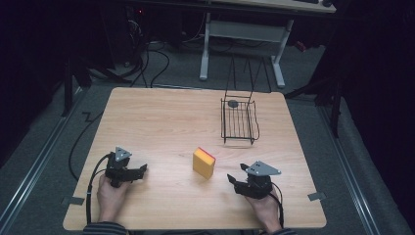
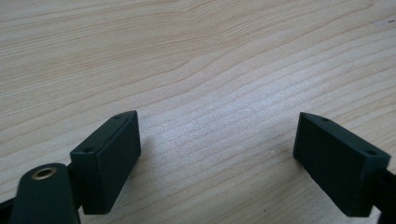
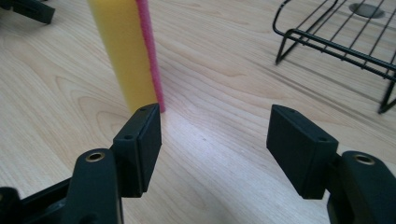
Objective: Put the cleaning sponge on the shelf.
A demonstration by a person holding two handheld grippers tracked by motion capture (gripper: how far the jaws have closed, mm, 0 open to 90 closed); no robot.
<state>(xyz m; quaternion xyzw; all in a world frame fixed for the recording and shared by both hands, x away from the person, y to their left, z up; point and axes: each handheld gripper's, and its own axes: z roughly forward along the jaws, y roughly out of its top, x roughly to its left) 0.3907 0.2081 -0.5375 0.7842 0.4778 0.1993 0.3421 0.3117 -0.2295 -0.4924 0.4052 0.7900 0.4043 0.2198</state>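
One wire basket stands on the wooden table, toward the far right part of the top, with its tall wire handle frame rising behind it. Inside the basket, at its far end, lies one small dark round thing; what it is cannot be told. In the right gripper view the same basket shows at the upper right, with the round thing seen through its wires. No writing or label can be read on anything.

One sponge, yellow with a pink scouring layer on one face, stands on edge on the table nearer the person than the basket and a little to its left, well apart from it. It lies between the two grippers, closer to the right one.

The right gripper sits just beside the sponge, on the side away from the left gripper, its jaws pointing toward it. In the right gripper view its jaws stand well apart with only bare table between them; the sponge rises just beyond the left jaw tip, not between the pads. It holds nothing.

The left gripper rests well apart from the sponge on the other side. In the left gripper view its jaws are spread wide over bare wood, gripping nothing.

Two grippers, one sponge, one basket.
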